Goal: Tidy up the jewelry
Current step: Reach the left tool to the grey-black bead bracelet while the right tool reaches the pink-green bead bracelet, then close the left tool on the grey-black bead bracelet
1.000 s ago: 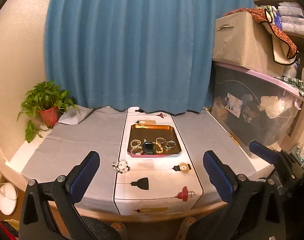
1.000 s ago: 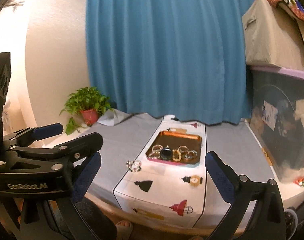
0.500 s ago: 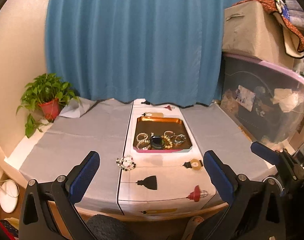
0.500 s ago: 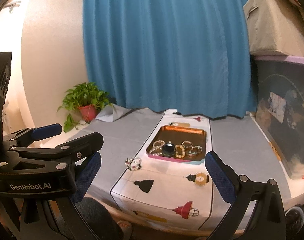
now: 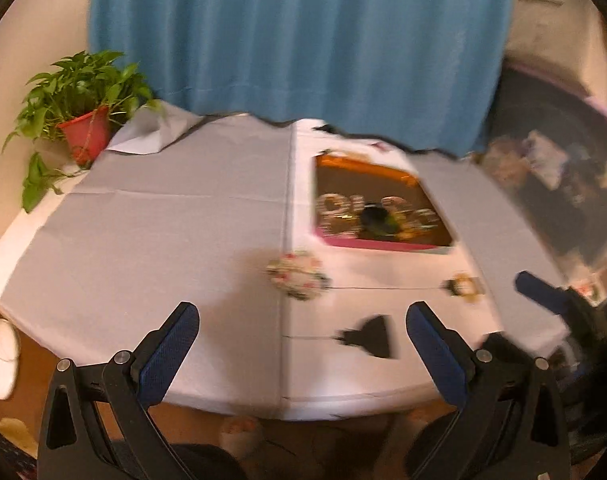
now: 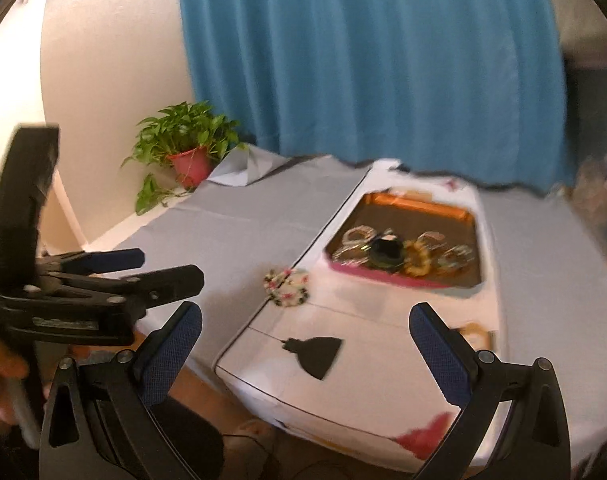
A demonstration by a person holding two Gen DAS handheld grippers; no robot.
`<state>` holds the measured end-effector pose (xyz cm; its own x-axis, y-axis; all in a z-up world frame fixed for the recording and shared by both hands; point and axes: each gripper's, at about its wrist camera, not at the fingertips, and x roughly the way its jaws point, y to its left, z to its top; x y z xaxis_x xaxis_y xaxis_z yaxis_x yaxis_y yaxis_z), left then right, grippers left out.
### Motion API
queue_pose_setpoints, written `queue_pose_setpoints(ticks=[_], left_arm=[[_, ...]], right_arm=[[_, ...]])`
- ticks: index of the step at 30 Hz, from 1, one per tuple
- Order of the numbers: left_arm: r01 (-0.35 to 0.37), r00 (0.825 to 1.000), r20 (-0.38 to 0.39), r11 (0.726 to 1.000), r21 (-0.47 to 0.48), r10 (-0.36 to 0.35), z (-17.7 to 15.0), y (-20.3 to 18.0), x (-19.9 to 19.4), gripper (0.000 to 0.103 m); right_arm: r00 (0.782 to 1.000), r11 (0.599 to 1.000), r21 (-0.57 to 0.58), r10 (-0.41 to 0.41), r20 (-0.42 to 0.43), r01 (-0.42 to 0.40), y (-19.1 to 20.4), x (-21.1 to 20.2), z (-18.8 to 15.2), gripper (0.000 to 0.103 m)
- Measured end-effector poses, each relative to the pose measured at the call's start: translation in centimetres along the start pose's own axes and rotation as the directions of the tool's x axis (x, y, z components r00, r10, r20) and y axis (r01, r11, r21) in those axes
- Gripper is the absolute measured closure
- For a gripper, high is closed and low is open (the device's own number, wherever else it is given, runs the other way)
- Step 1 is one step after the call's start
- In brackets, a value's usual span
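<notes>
Left wrist view shows my left tool (image 5: pixel 299 344) has dropped closer to the desk (image 5: pixel 143 248) than a second ago, blades spread wide and empty. The loose bracelet (image 5: pixel 297 275) now sits at twelve o'clock just beyond the tips, so I judge the pickup is next. It looks like a pale beaded ring with dark and reddish flecks, blurred, lying flat beside the tray (image 5: pixel 383 245) at one o'clock. My right tool (image 6: pixel 303 344) hangs spread too, holding nothing.

Beaded bracelet (image 5: pixel 297 275) flat on the runner, near tray (image 5: pixel 345 243) of bracelets
</notes>
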<state>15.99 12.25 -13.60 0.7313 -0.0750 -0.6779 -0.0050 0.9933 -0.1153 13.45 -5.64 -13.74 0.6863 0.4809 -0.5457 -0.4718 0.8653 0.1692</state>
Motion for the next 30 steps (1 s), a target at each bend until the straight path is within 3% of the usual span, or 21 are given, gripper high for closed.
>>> queue_pose_setpoints(ticks=[4, 7, 9, 11, 13, 17, 18, 20, 23, 25, 30], left_arm=[[0.027, 0.999, -0.02, 0.999, -0.017, -0.027, 0.0, 2.3, 4.1, 0.002], [0.024, 0.999, -0.03, 0.999, -0.021, -0.024, 0.5, 3.2, 7.5, 0.006], [0.019, 0.999, -0.039, 1.0, -0.021, -0.02, 0.8, 3.6, 9.5, 0.02], [0.036, 0.998, -0.058, 0.999, -0.019, -0.037, 1.2, 3.9, 11.9, 0.051], [0.058, 0.995, -0.084, 0.998, -0.018, -0.059, 1.3, 4.1, 13.7, 0.061], [0.12, 0.985, -0.114, 0.99, -0.068, -0.127, 0.6, 5.2, 15.9, 0.068], [0.129, 0.984, -0.113, 0.989, -0.075, -0.137, 0.4, 5.3, 16.0, 0.068], [0.162, 0.978, -0.122, 0.984, -0.075, -0.171, 0.5, 5.2, 16.1, 0.083], [0.191, 0.971, -0.133, 0.979, -0.066, -0.199, 0.4, 4.7, 16.2, 0.092], [0.205, 0.967, -0.135, 0.976, -0.078, -0.214, 0.4, 4.7, 16.3, 0.094], [0.229, 0.96, -0.123, 0.96, -0.16, -0.25, 0.3, 6.0, 16.1, 0.096]], right_arm=[[0.997, 0.998, 0.015, 0.067, -0.044, -0.066, -1.2, 5.1, 0.0, 0.003], [0.991, 0.995, -0.031, 0.093, -0.097, -0.096, -1.2, 9.4, 0.1, 0.023], [0.985, 0.992, -0.053, 0.102, -0.14, -0.111, -1.4, 12.7, 0.2, 0.032], [0.982, 0.991, -0.058, 0.107, -0.155, -0.117, -1.5, 15.1, 0.4, 0.041], [0.976, 0.99, -0.035, 0.131, -0.177, -0.139, -2.0, 17.8, 0.7, 0.043], [0.964, 0.987, -0.014, 0.155, -0.216, -0.162, -2.3, 21.5, 0.7, 0.056], [0.959, 0.987, -0.007, 0.154, -0.238, -0.161, -2.3, 22.1, 0.5, 0.058], [0.949, 0.985, 0.03, 0.172, -0.265, -0.17, -2.6, 22.8, 0.2, 0.066], [0.947, 0.984, 0.059, 0.177, -0.269, -0.167, -3.1, 23.0, 0.2, 0.077], [0.942, 0.982, 0.059, 0.187, -0.279, -0.178, -3.1, 23.2, 0.1, 0.09], [0.944, 0.981, 0.028, 0.191, -0.268, -0.191, -2.3, 23.0, 0.3, 0.096]])
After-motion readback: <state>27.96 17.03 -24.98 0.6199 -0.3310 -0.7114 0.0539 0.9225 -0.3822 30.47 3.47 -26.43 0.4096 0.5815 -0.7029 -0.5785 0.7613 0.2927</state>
